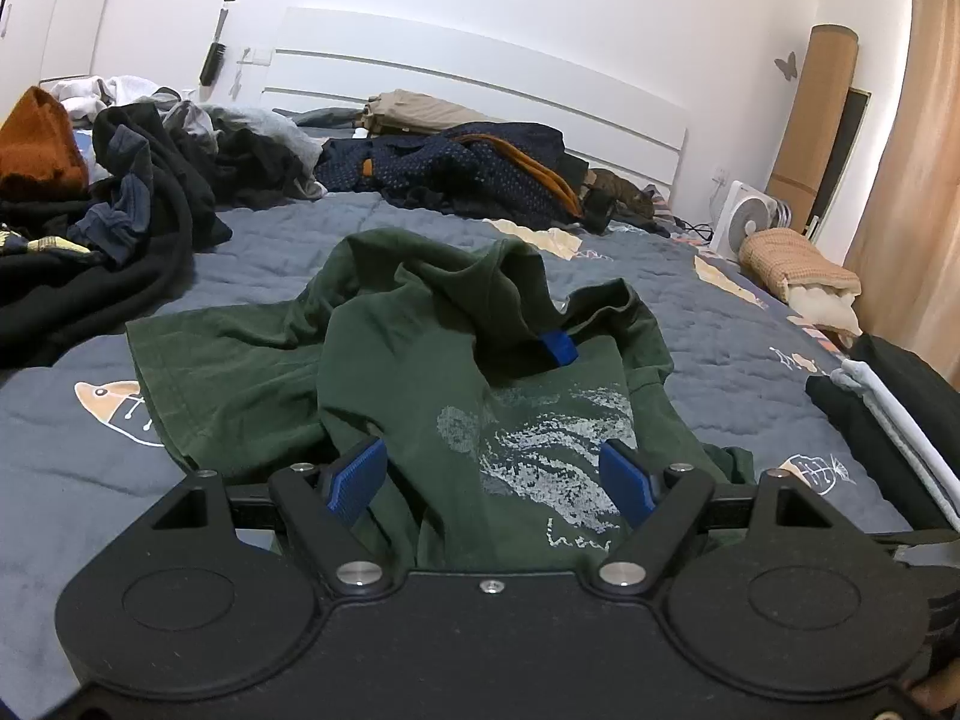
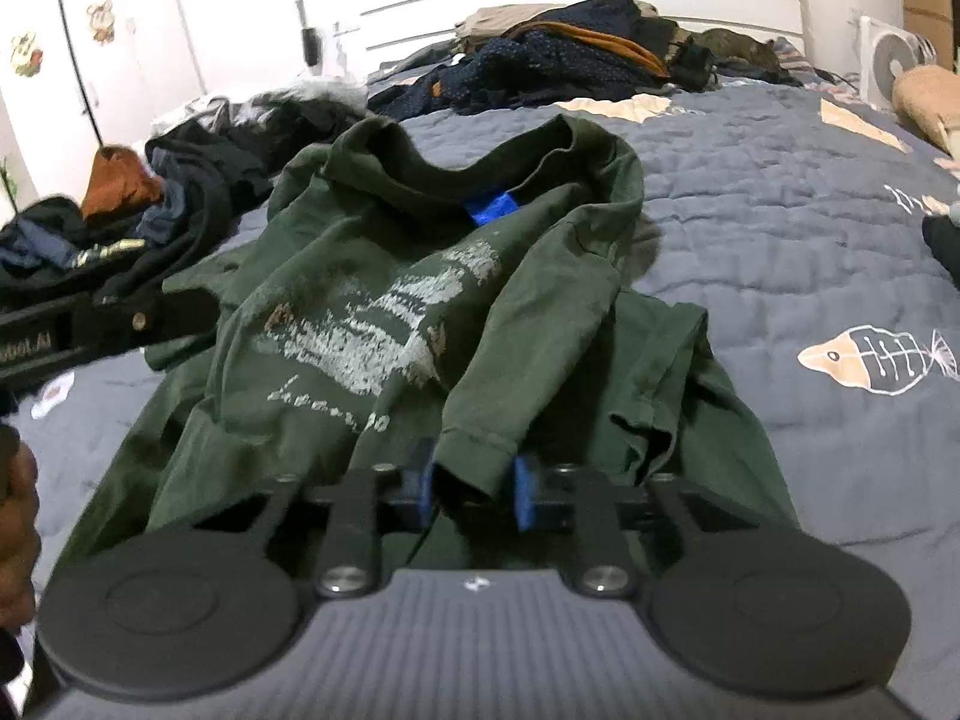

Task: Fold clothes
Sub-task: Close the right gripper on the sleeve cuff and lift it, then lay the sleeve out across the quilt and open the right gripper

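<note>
Lying crumpled on the grey-blue quilt (image 1: 288, 252) in the left wrist view is a dark green T-shirt (image 1: 396, 360), print side up, its pale print (image 1: 540, 450) towards the near right and a blue label (image 1: 559, 348) showing at the collar. One sleeve spreads flat to the left. The left gripper (image 1: 489, 474) sits low over the near hem with its blue pads (image 1: 357, 474) set wide apart. Shirt fabric lies between them, but neither pad presses on it. Heaps of dark clothes (image 1: 120, 222) occupy the left of the bed. A navy dotted garment (image 1: 456, 174) lies before the white headboard (image 1: 480, 90). A small white fan (image 1: 747, 219) stands at the right, near a beige bundle (image 1: 798, 267).

In the right wrist view, which is slightly blurred, the same T-shirt (image 2: 420, 276) fills the centre of the quilt (image 2: 780, 192), collar at the far end and label (image 2: 492, 207) visible. The right gripper (image 2: 474, 489) has its pads (image 2: 523, 492) drawn narrow, with the hemmed cuff of a sleeve (image 2: 474, 450) standing between them. The cuff appears pinched. The left gripper (image 2: 108, 324) enters from the left edge at the shirt's side, and part of a hand (image 2: 18, 498) shows below it. A fish design (image 2: 876, 360) is printed on the quilt to the right. The clothes heaps (image 2: 180, 180) lie at the far left.
</note>
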